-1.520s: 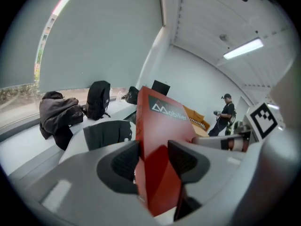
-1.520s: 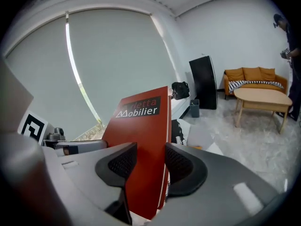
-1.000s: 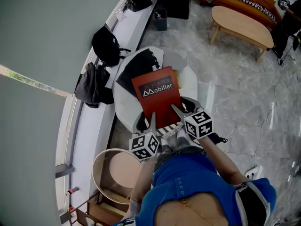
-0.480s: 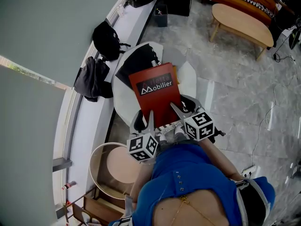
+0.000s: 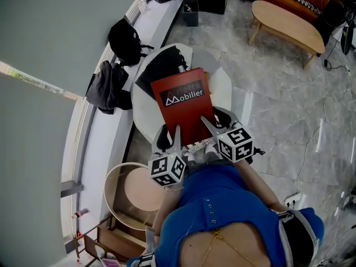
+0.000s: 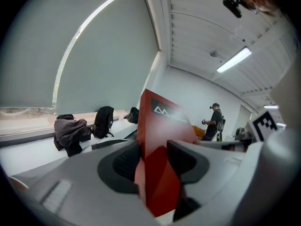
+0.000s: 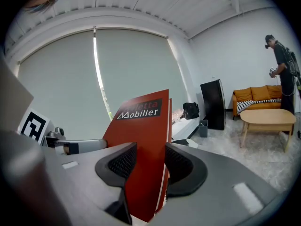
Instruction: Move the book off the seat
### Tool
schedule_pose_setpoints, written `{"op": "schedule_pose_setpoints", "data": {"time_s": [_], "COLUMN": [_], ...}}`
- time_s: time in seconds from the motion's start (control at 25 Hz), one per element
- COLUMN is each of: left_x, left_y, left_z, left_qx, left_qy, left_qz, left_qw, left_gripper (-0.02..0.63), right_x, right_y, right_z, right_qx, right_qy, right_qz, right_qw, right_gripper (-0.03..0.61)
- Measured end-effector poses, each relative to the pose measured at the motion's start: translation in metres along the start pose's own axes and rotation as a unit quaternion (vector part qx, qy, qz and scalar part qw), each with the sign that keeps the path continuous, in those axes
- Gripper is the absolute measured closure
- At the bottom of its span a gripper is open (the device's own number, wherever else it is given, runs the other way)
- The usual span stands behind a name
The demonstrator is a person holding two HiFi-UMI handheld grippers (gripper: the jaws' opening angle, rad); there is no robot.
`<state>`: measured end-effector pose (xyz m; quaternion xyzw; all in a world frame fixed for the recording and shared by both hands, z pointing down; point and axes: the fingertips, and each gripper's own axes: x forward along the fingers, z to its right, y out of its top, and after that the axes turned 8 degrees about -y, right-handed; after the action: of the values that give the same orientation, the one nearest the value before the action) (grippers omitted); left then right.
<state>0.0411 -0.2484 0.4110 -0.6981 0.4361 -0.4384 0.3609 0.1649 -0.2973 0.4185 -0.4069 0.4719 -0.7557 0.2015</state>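
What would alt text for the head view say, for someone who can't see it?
From above, a person in blue grips a red book by its near edge with the left gripper and right gripper, over a white chair. A backpack sits on the sill at left; an oval table stands at upper right.

I'm looking steeply down from the head; both gripper cameras are peering closely along their fingers (image 6: 120, 166), sharing the book (image 5: 182, 102).
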Motion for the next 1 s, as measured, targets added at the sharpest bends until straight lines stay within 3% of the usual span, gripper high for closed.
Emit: {"op": "schedule_pose_setpoints", "data": {"time_s": [1.0], "left_x": [0.0008], "left_y": [-0.0004], "left_z": [0.0036], "left_qx": [-0.008], "left_qy": [0.009], "left_qz": [0.006], "left_qw": [0.9999], "left_gripper": [0.434], "right_x": [0.0007], "right_y": [0.0045], "right_z": [0.0030], "right_qx": [-0.014], "right_qy": [0.016], "right_qz": [-0.002], "right_qw": [1.000], "right_gripper": [0.396]}}
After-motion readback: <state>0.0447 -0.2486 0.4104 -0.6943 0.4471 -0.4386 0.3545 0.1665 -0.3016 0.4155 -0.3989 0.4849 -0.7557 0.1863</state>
